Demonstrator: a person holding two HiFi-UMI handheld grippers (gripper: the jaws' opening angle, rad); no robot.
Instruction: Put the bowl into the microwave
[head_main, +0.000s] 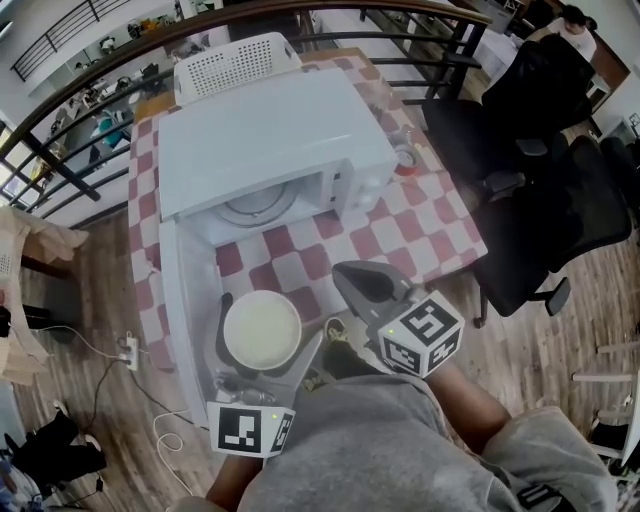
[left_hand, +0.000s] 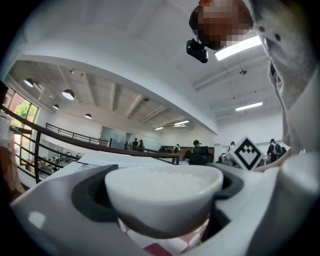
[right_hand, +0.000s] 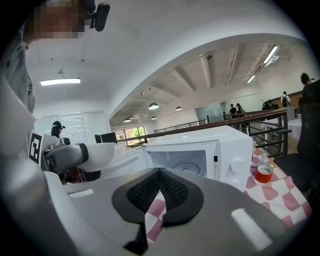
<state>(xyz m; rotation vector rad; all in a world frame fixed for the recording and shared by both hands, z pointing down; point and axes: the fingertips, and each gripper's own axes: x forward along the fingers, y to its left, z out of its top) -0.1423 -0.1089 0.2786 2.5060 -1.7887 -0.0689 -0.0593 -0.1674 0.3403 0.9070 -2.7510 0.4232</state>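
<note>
A white bowl (head_main: 262, 322) filled with something white is held level above the table's near edge, in front of the open microwave (head_main: 275, 135). My left gripper (head_main: 263, 338) is shut on the bowl (left_hand: 164, 192), one jaw on each side of it. The microwave door (head_main: 185, 300) hangs open at the left, next to the bowl. Inside, the glass turntable (head_main: 258, 207) is bare. My right gripper (head_main: 368, 285) hovers right of the bowl, shut and empty; its pads (right_hand: 172, 190) meet. In the right gripper view the microwave (right_hand: 200, 155) lies ahead and the bowl (right_hand: 102, 152) shows at left.
The table (head_main: 440, 215) has a red-and-white checked cloth. A red cup (head_main: 405, 160) and a small bottle stand right of the microwave. A white basket (head_main: 238, 62) sits behind it. Black office chairs (head_main: 530, 170) stand at right. A railing (head_main: 90, 75) runs behind.
</note>
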